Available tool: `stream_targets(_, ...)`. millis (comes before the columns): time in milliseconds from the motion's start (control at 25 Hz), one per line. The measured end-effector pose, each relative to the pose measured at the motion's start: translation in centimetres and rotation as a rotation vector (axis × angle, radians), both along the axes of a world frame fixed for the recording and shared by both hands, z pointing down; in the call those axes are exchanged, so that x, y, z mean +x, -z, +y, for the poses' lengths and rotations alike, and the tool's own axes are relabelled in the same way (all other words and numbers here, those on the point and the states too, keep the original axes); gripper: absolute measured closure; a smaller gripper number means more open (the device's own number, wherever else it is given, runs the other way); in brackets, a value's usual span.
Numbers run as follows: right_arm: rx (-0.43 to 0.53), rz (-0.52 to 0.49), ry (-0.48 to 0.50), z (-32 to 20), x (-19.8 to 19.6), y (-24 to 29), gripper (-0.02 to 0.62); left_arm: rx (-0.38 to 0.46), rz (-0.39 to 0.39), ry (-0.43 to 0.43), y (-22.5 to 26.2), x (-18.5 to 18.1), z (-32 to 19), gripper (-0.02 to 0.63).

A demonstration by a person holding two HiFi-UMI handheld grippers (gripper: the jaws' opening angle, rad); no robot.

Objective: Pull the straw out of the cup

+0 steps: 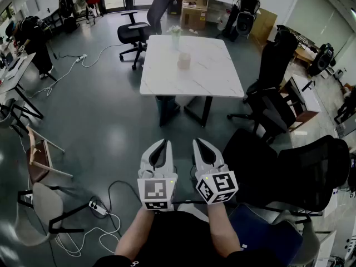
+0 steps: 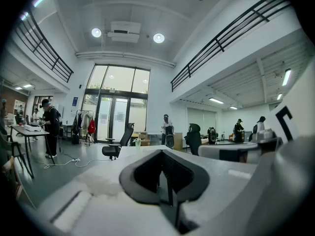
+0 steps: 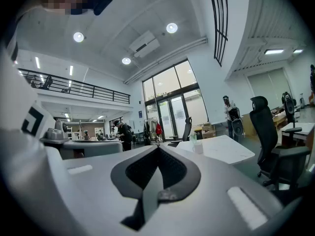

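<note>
A white marble table (image 1: pixel 206 77) stands a few steps ahead of me. On it sit a pale beige cup (image 1: pixel 184 60) and, further back, a small greenish cup (image 1: pixel 176 36); a straw is too small to make out. Both grippers are held close to my body, far short of the table. My left gripper (image 1: pixel 162 143) and right gripper (image 1: pixel 200 143) are side by side, each shut with nothing between its jaws. The right gripper view shows the beige cup (image 3: pixel 198 147) on the table (image 3: pixel 221 150) beyond the joined tips (image 3: pixel 157 147). The left gripper view shows the greenish cup (image 2: pixel 137 142) past its closed tips (image 2: pixel 161 151).
A black office chair (image 1: pixel 136 32) stands at the table's far left corner, and more black chairs (image 1: pixel 275 93) crowd the right, one (image 1: pixel 308 171) beside me. A wooden chair (image 1: pixel 40 160) and a power strip with cables (image 1: pixel 97 207) lie at my left. Cardboard boxes (image 1: pixel 193 11) and a person (image 1: pixel 245 4) are behind the table.
</note>
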State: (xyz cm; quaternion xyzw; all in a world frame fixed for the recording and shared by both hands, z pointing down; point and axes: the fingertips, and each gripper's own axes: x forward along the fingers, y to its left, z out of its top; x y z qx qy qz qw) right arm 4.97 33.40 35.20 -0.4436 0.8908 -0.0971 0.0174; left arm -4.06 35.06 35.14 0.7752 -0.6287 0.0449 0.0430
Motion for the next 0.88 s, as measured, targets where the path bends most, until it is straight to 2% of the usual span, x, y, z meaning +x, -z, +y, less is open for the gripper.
stream_targets(120, 0.000, -0.003, -0.002, -0.3, 0.0, -0.4, 0.594, -0.008, -0.002, -0.001, -0.5, -0.2, -0.4, 0.604)
stream_targets(320, -0.004, -0.067, -0.038, -0.9, 0.7, -0.1, 0.593, -0.013, 0.012, -0.014, -0.8, 0.1, -0.7, 0.604)
stream_targets(640, -0.014, -0.028, -0.087, -2.3, 1.9, -0.6, 0.592, -0.023, 0.034, -0.039, -1.3, 0.6, -2.5, 0.604)
stream_targets(880, -0.014, -0.021, -0.094, -6.1, 2.2, -1.1, 0.593, -0.021, 0.034, -0.034, -1.6, 0.5, -6.2, 0.604)
